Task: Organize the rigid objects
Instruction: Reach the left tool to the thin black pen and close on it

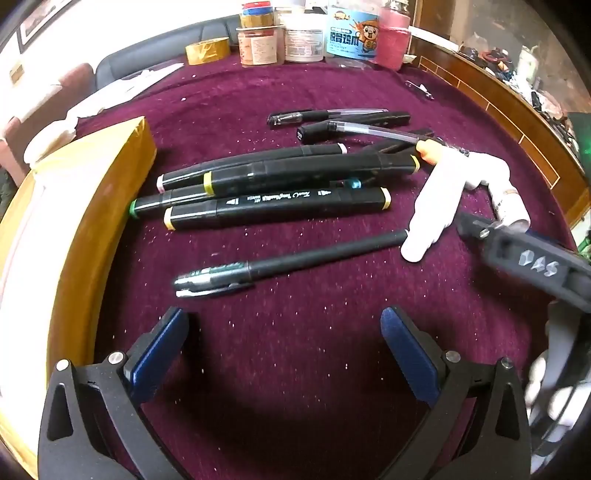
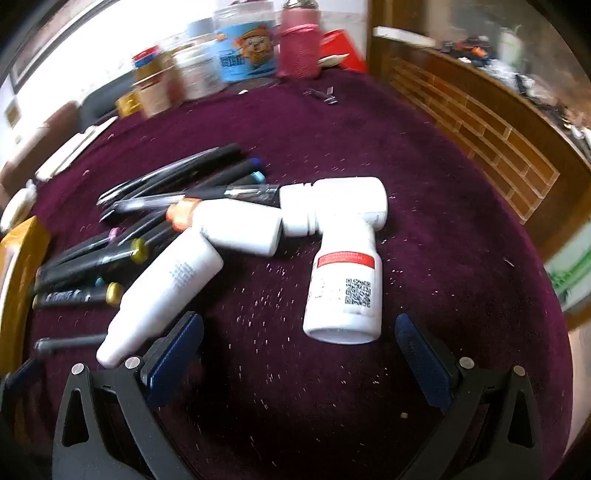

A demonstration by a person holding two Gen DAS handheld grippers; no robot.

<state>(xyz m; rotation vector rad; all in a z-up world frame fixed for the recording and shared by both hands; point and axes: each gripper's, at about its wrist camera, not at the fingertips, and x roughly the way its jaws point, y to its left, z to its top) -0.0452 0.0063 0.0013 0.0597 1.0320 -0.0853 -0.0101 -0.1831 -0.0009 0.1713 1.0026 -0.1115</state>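
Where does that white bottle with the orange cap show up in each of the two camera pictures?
Left wrist view: the white bottle with the orange cap lies right of centre, behind the markers, mostly hidden.
Right wrist view: it lies just left of centre, on its side.
Shared landmark: the blue cartoon jar at the table's back.

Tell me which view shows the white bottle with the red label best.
The right wrist view: the bottle lies whole, unobstructed, red band and QR code legible. In the left wrist view only part of it shows, behind the right gripper.

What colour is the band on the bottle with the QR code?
Red, on the white bottle; clearest in the right wrist view.
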